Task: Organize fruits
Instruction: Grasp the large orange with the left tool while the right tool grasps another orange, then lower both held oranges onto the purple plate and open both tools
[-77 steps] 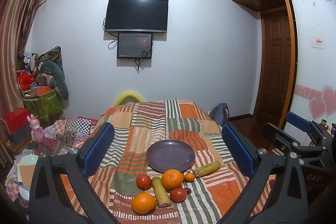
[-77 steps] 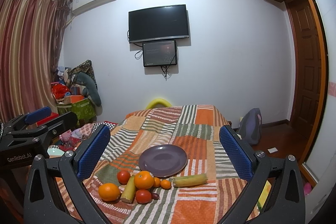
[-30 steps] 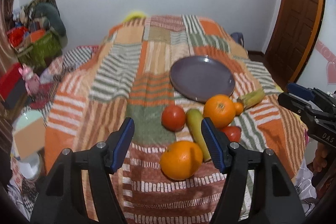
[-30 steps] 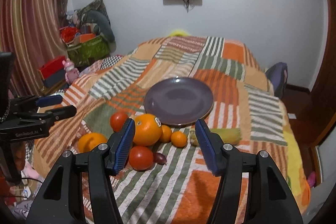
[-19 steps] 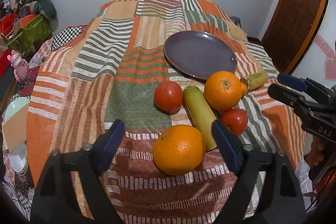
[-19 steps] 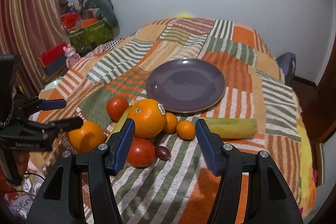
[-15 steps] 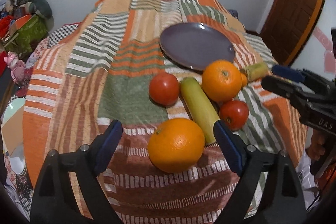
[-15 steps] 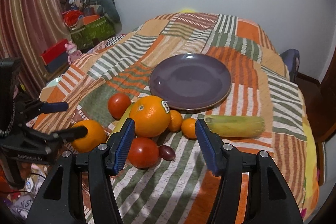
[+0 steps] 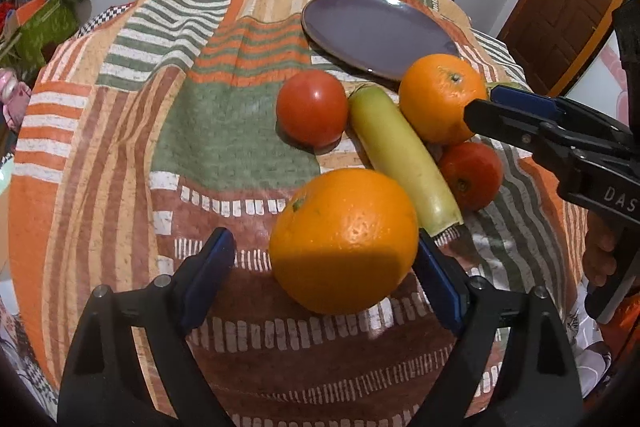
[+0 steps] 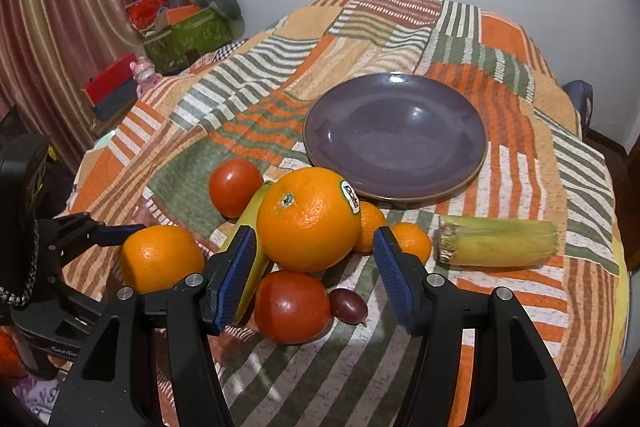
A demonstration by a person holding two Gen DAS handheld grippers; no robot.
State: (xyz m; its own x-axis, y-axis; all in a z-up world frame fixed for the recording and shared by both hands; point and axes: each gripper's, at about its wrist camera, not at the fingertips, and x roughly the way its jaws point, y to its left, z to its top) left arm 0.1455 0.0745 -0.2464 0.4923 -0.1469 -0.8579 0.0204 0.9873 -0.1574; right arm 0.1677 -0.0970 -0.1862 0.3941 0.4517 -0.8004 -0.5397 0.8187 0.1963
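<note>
Fingers of both grippers, left (image 9: 324, 281) and right (image 10: 316, 277), spread apart; only right view shows grape (image 10: 347, 305)

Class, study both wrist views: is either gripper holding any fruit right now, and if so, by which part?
Nothing is held. The left gripper straddles the near orange, open; the right gripper is open before the stickered orange.

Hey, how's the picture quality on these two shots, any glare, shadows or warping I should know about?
Left wrist view: strong fisheye bulge with dark corners, a hard shadow across the lower half of the near orange, a small glint on the plate rim. Right wrist view: the same warping, soft highlights on the plate and front tomato, fruit sharp, no obvious blur.
</note>
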